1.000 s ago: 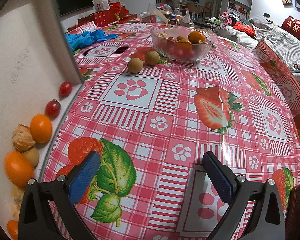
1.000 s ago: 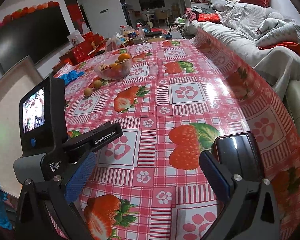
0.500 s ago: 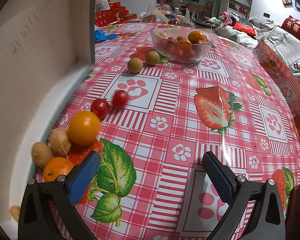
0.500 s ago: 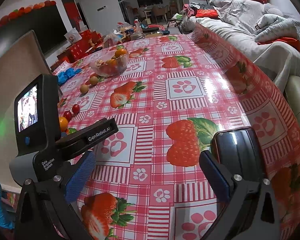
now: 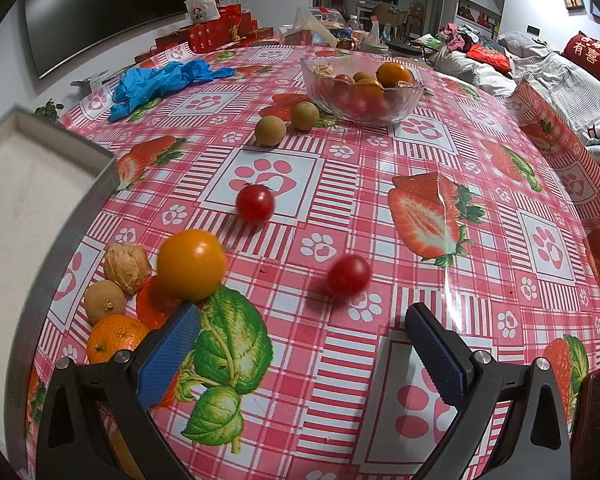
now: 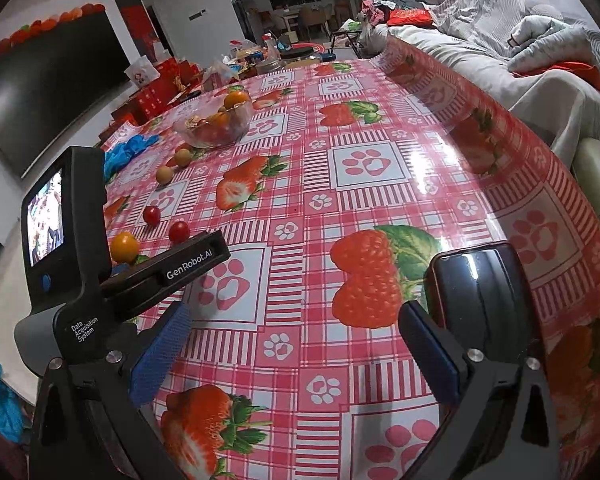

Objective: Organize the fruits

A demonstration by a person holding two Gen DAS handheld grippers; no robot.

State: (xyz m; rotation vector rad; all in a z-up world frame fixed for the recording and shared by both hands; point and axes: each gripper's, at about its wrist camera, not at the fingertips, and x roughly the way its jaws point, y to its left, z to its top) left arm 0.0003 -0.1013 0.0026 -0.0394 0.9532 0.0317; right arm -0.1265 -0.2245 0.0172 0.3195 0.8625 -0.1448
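From the left wrist, the left gripper (image 5: 302, 340) is seen spread wide and empty over the worktop's near edge; a blurred cherry tomato (image 5: 348, 277) lies just beyond and should be bracketed gently. From the right wrist, the right gripper (image 6: 294, 344) is likewise held released; the fruit bowl (image 6: 214, 125) sits far across.

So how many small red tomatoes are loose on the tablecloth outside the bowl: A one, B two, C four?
B: two red tomatoes lie apart on the tablecloth, short of the glass bowl.
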